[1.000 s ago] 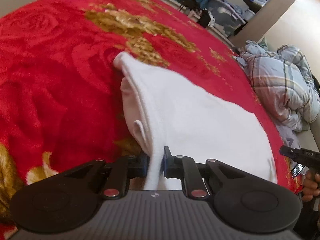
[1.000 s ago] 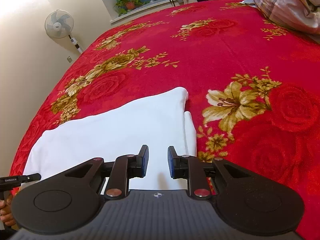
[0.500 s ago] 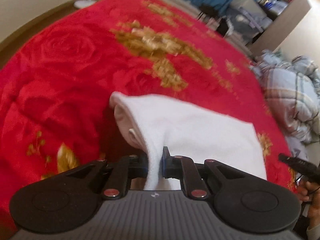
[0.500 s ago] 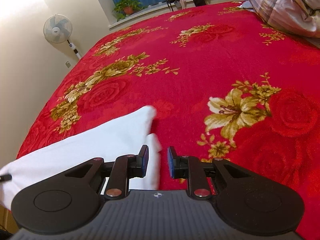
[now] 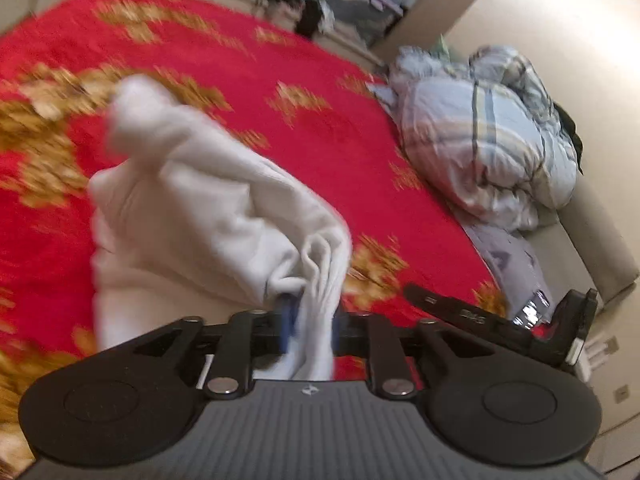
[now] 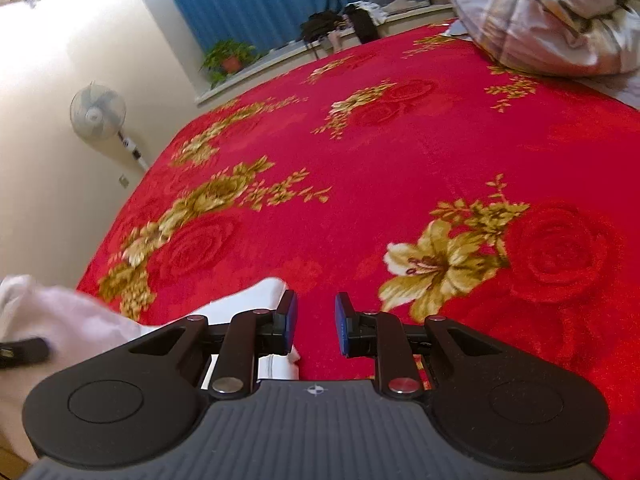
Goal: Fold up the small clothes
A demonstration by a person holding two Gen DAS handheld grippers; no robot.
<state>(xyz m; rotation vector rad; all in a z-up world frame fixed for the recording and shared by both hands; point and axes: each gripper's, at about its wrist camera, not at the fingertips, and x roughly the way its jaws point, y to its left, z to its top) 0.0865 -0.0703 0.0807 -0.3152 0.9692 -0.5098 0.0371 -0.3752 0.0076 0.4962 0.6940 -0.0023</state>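
A white garment (image 5: 208, 208) hangs bunched over the red flowered bedspread (image 5: 304, 136). My left gripper (image 5: 310, 326) is shut on a thick fold of the white garment, which fills the gap between its blue pads. The view is blurred. In the right wrist view the garment (image 6: 80, 316) lies at the lower left, partly behind the gripper body. My right gripper (image 6: 316, 328) is open and empty above the bedspread (image 6: 400, 160), just right of the garment's edge. The right gripper also shows in the left wrist view (image 5: 500, 320).
A crumpled plaid quilt (image 5: 488, 136) lies at the bed's right side. A standing fan (image 6: 98, 112) is by the left wall. A potted plant (image 6: 228, 60) and dark bags sit on the ledge under blue curtains.
My left gripper has lifted and swung the garment, which now hangs bunched instead of lying flat. In the right wrist view the garment has slid away to the left.
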